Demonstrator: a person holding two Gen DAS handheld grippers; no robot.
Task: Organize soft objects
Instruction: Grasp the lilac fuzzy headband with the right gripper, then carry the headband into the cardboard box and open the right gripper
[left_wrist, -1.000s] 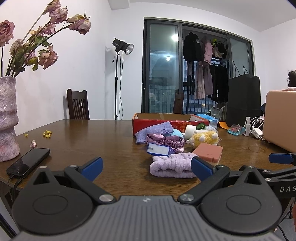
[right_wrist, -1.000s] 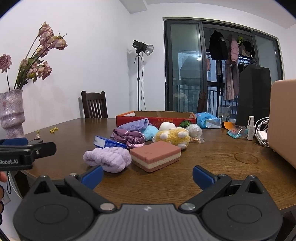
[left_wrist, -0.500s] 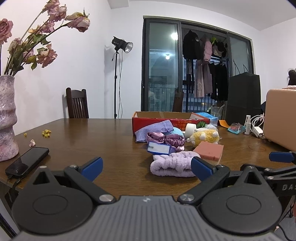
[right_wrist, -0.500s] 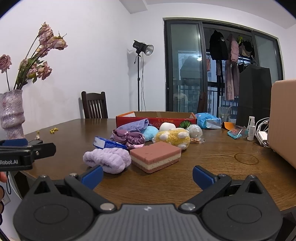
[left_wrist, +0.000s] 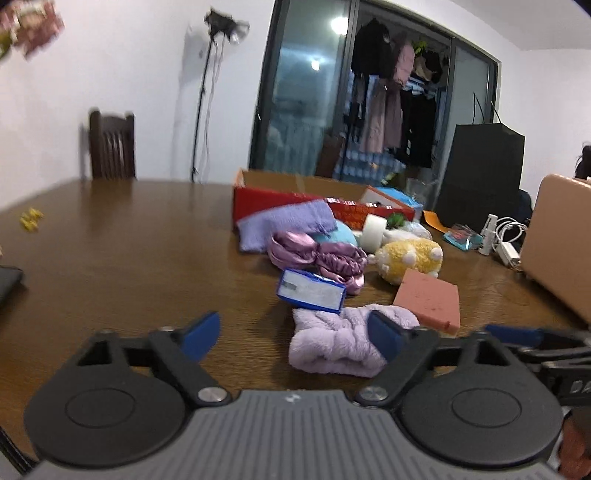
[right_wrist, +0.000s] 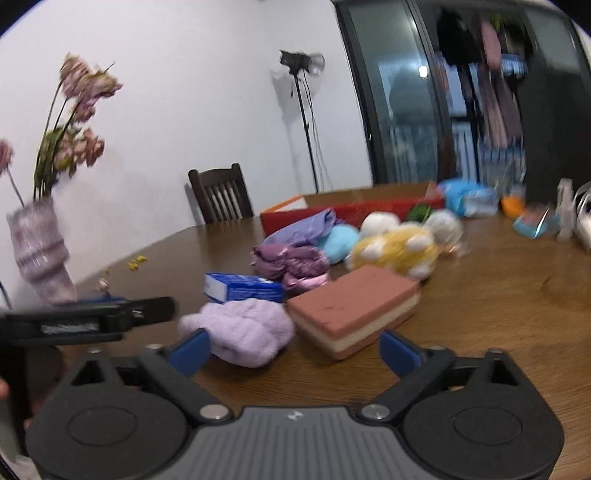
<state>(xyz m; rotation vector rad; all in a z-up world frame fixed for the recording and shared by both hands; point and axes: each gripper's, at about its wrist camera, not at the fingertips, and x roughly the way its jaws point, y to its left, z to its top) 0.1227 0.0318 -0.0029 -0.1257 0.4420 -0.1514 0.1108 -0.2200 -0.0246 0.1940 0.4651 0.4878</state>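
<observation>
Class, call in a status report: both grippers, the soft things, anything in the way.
Left gripper open, empty. Right gripper open, empty. Lilac headband nearest, untouched on table. Blue packet and sponge block crowd it.

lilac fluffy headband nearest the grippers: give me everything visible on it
The headband is pale lilac plush, bunched into a soft lump with a gathered twist at its middle. It lies flat on the wooden table, nearest of the pile to both grippers. The blue box sits right behind it, seemingly touching; the pink sponge block lies close at its right, contact unclear. Neither gripper holds it: in the left view one blue finger overlaps it, without visible contact.
</observation>
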